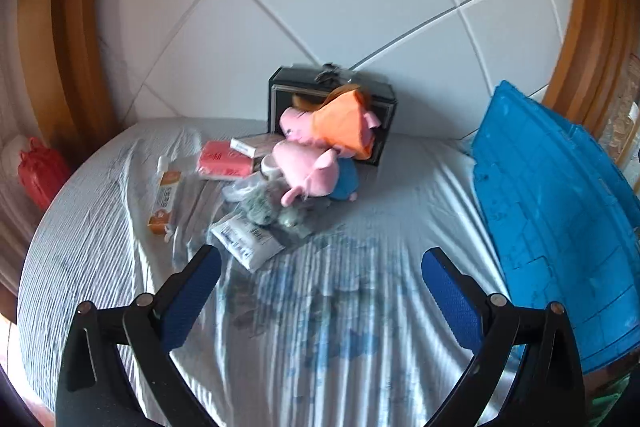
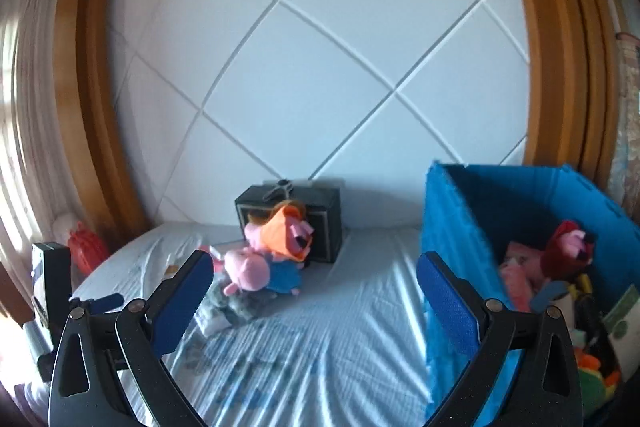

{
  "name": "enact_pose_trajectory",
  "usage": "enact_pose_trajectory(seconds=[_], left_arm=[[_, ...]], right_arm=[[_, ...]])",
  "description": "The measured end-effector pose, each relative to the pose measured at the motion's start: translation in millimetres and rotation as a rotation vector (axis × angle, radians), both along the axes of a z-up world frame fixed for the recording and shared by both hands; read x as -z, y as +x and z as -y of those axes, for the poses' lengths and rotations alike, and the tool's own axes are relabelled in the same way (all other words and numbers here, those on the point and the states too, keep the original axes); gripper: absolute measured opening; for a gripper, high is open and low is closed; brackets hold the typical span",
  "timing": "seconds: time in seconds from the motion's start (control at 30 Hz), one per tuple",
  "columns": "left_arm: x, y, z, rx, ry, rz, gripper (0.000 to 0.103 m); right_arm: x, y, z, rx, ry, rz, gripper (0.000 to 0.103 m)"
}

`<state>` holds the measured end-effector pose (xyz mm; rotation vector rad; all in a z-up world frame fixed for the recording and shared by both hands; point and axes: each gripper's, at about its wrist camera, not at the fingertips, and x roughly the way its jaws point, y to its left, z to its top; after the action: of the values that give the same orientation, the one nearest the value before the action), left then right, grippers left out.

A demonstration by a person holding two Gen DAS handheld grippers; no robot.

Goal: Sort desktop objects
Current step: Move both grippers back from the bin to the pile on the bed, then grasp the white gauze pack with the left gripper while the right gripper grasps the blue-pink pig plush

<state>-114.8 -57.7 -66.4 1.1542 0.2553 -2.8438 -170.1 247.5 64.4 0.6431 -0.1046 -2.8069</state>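
Observation:
A heap of loose things lies on the striped bed sheet [image 1: 340, 327]. It holds a plush pig in an orange dress [image 1: 340, 125], a pink plush pig in blue [image 1: 308, 173], a pink packet [image 1: 224, 161], an orange-and-white packet [image 1: 164, 201], a white pouch [image 1: 248, 241] and a bag of grey stuff [image 1: 264, 207]. My left gripper [image 1: 322, 257] is open and empty, just short of the white pouch. My right gripper [image 2: 315, 259] also stands open with nothing in it, between the plush pigs [image 2: 256, 267] and the blue bin [image 2: 452, 227].
A black box [image 1: 380, 103] stands behind the pigs against the white quilted headboard. The blue bin [image 1: 560, 207] at the right holds a plush pig in red [image 2: 568, 251] and several other items. A red bag [image 1: 40, 173] sits off the bed's left side. The left tool's black housing [image 2: 48, 279] shows at the left edge.

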Motion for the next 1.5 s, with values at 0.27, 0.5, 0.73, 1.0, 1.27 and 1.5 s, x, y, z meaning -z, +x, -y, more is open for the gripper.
enact_pose_trajectory(seconds=[0.27, 0.5, 0.73, 1.0, 1.27, 1.5], left_arm=[[72.0, -75.8, 113.0, -0.13, 0.028, 0.155, 0.102], [131.4, -181.8, 160.2, -0.166, -0.001, 0.256, 0.102], [185.0, -282.9, 151.9, -0.144, -0.027, 0.304, 0.102], [223.9, -278.3, 116.4, -0.009, 0.027, 0.422, 0.102], [218.0, -194.6, 104.2, -0.001, -0.104, 0.455, 0.102], [205.7, -140.9, 115.2, -0.067, -0.107, 0.414, 0.102]], right_arm=[[80.9, -135.9, 104.7, -0.088, 0.062, 0.275, 0.103], [156.3, -260.7, 168.3, -0.092, 0.133, 0.446, 0.103], [226.3, -369.2, 211.9, -0.034, 0.232, 0.544, 0.103], [309.6, -368.0, 192.0, -0.138, 0.28, 0.725, 0.103], [308.5, -285.7, 123.8, -0.099, 0.207, 0.752, 0.103], [281.6, -240.6, 52.8, 0.007, 0.12, 0.731, 0.103]])
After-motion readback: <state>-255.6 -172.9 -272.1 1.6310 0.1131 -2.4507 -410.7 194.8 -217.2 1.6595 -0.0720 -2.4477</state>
